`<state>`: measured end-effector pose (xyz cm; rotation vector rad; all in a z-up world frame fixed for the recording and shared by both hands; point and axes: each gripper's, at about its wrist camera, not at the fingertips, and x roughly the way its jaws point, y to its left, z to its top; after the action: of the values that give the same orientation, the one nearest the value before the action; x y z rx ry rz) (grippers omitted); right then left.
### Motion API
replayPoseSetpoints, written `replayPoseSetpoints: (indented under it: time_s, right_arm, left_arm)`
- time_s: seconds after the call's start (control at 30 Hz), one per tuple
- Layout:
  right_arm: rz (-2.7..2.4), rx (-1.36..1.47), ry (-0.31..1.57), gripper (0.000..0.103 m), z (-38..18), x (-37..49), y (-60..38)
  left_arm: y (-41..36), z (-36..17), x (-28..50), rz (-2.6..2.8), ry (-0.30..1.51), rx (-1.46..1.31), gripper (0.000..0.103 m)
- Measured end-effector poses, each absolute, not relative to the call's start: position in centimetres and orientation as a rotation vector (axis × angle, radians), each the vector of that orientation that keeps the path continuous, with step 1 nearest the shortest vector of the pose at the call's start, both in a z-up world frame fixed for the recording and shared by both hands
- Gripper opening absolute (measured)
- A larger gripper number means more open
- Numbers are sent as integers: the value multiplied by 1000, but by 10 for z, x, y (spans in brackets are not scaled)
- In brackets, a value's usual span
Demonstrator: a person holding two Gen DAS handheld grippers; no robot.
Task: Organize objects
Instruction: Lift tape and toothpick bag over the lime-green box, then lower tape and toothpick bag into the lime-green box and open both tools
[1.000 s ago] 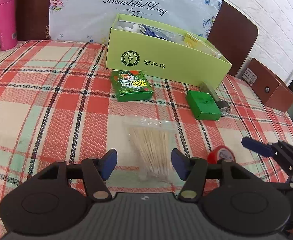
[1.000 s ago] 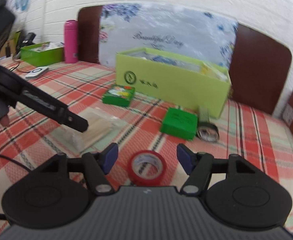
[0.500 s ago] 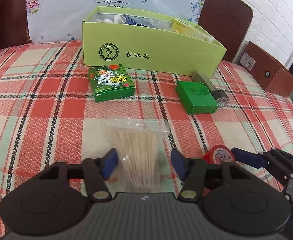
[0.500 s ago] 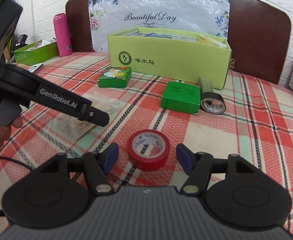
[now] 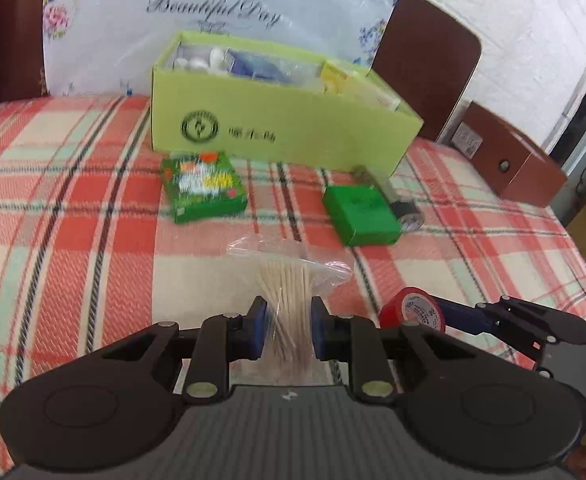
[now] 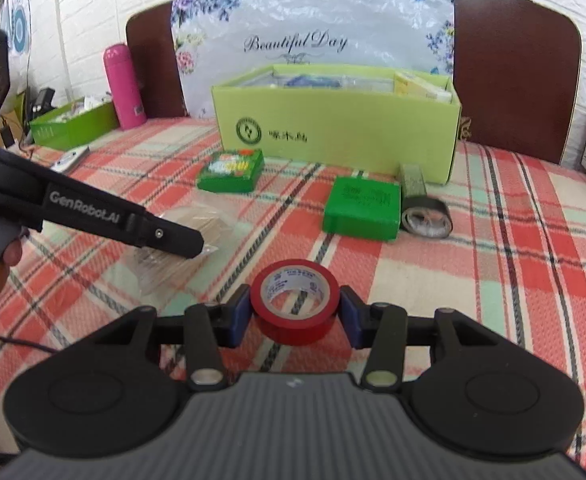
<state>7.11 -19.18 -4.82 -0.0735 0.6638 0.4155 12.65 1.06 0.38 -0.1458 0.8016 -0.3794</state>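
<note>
Clear plastic blurs the sticks in the bag [image 5: 289,300], pinched at its near end by the left gripper [image 5: 287,330], long axis running away toward the box [image 5: 277,120]. Right gripper [image 6: 295,314] clamps the red tape [image 6: 295,300], hole up; its underside is hidden.

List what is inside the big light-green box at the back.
The light-green box shows white round items, a blue packet and a yellow packet. Its front wall hides everything lower down.

Both grippers [image 5: 285,330] [image 6: 295,314] closed — gripping
</note>
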Motion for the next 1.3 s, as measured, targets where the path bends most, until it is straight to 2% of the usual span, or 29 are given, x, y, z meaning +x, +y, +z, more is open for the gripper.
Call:
replayPoseSetpoints:
  time_s: [0.27,0.5,0.67,0.97,1.0,1.03,1.07,1.1,1.2,1.23,1.3]
  right_arm:
    - [416,-57,539,46,-7,98,-200]
    - [372,-67,395,46,35,149,-203]
    - [319,-69,354,46,41,201,-203]
    - [297,-83,381,46,14,267,-193]
    - [311,-89,384,47,9,272,-190]
    - [323,-100,393,59,5,277,-188]
    - [316,-116,401,71,-1,279,-184]
    - [302,-130,395,75,-5,277,-183]
    - [282,-147,363,92,-15,266,-183]
    - [279,-145,355,101,-17,262,-184]
    - [288,-125,342,103,-18,255,-187]
  left_arm:
    - [20,68,160,-372,634,-131,22]
    - [15,115,224,-333,546,-91,22]
    - [11,111,274,-318,568,-106,22]
    - [12,72,332,-287,631,-112,24]
    - [12,69,334,-283,617,-105,37]
    - [14,64,336,-279,614,-98,48]
    - [16,61,336,-259,619,-101,73]
    - [21,58,334,-230,610,-113,81]
    - [33,54,321,-224,565,-147,84]
    - [35,53,319,-209,571,-154,84]
    - [38,53,313,-193,579,-171,84]
